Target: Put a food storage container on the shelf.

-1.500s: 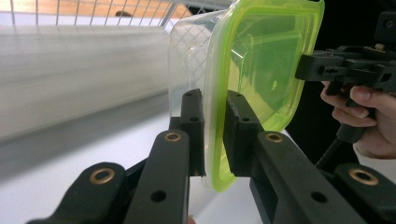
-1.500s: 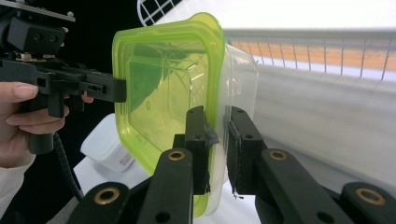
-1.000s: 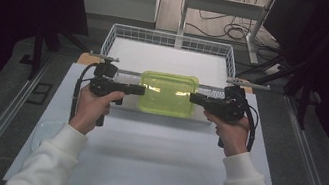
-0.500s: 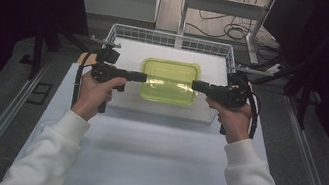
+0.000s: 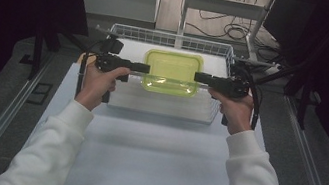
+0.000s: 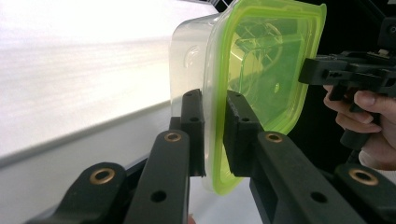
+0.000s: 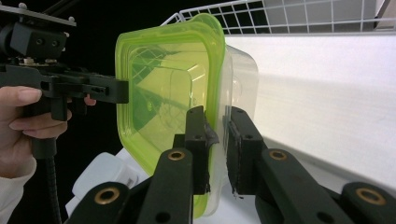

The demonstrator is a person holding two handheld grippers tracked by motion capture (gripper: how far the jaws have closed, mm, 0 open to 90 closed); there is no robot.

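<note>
Lidded box point(image 5: 172, 71) carried forward and up since earlier frames, now held over wire basket point(image 5: 171, 40). Rim pinched by left gripper point(image 5: 146, 68) and right gripper point(image 5: 197, 77). Lowering into basket judged next.

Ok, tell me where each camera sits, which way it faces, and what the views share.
High view: fixed above the person's side, looking forward and down at the table; forearms, left gripper and right gripper show, holding the box over the basket.
Left gripper view: rides on the left gripper, looking along its fingers clamped on the box rim; the other hand shows beyond.
Right gripper view: rides on the right gripper, facing the other way; the left hand shows.
Shared: the box with its green lid.
</note>
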